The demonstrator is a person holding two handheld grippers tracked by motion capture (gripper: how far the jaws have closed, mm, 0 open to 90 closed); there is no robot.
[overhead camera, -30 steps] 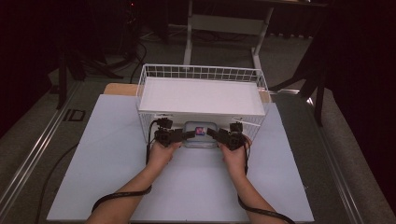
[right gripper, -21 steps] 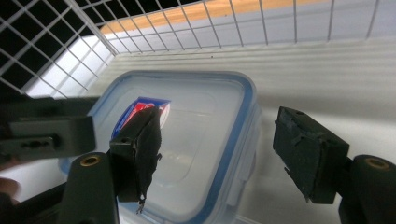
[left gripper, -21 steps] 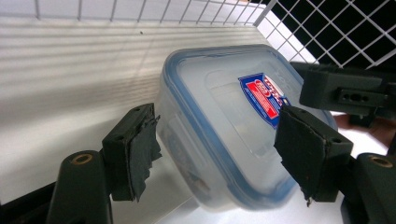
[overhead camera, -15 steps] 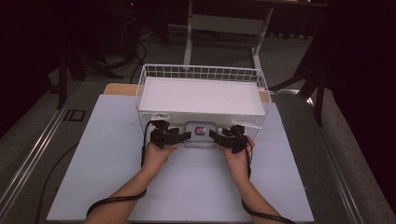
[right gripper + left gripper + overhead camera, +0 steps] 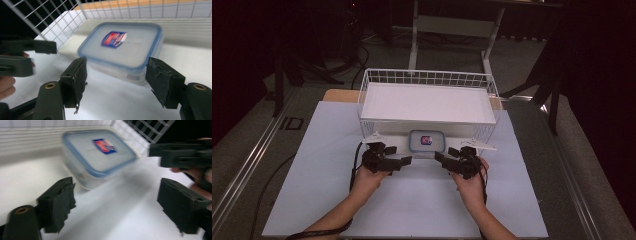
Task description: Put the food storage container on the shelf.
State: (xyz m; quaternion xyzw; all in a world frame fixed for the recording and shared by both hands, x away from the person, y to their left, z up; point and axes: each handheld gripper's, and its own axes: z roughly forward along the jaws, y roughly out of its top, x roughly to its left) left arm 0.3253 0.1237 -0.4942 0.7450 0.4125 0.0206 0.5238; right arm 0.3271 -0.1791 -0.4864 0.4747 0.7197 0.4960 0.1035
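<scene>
Both grippers, left gripper point(image 5: 406, 160) and right gripper point(image 5: 441, 156), are held with jaws apart and nothing between them; the left jaws have just been opening. The lidded box point(image 5: 426, 141) is left on the table point(image 5: 312, 165), touching the near wall of the wire basket point(image 5: 427, 77). It seems set down; next, the hands should be drawn clear.

You've got a clear plastic food box point(image 5: 426, 141) in front of you, its lid smooth and slightly glossy with a blue rim and a shiny printed sticker point(image 5: 114, 39), sitting on the matt white sheet point(image 5: 322, 165) that covers the table. Behind it stands the basket point(image 5: 427, 78) of thin white-coated metal wire, with a bare wooden edge point(image 5: 140, 3) showing pale and smooth beyond the mesh. Your left gripper point(image 5: 404, 160) and right gripper point(image 5: 441, 156) are dull black hard plastic, and their pads point(image 5: 162, 80) look like matt black foam or rubber, rough and torn at the edges.
</scene>
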